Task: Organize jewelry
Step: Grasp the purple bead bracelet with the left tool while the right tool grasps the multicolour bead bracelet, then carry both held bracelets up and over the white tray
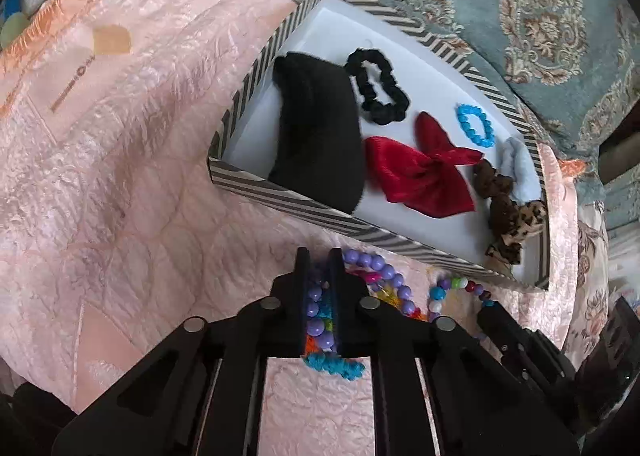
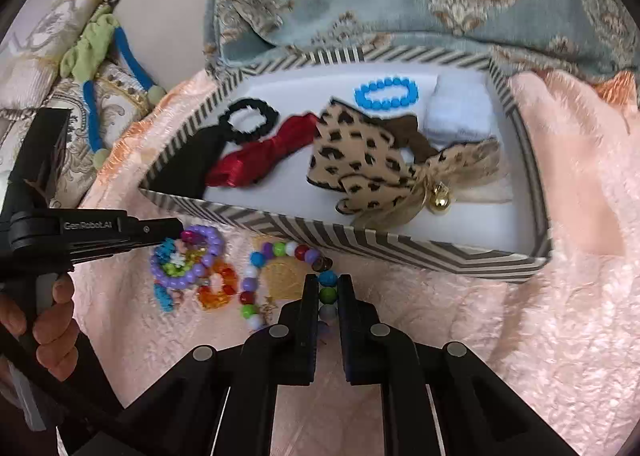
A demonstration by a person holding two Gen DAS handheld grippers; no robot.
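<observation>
A striped box (image 1: 320,212) (image 2: 400,246) with a white floor holds a black cloth (image 1: 320,128), a black scrunchie (image 1: 376,86), a red bow (image 1: 416,172), a blue bead bracelet (image 1: 474,126) (image 2: 386,93) and a leopard bow (image 2: 368,160). In front of it on the pink quilt lie a purple bead bracelet (image 2: 200,256), an orange bracelet (image 2: 218,288) and a multicoloured bead bracelet (image 2: 256,288). My left gripper (image 1: 319,260) is shut on the purple bead bracelet (image 1: 316,316). My right gripper (image 2: 327,284) is shut on the multicoloured bead bracelet.
A pink quilt (image 1: 120,176) covers the surface. A teal patterned blanket (image 1: 520,16) lies behind the box. A green and blue cord (image 2: 92,68) lies at the far left in the right wrist view. A hand (image 2: 48,320) holds the left gripper.
</observation>
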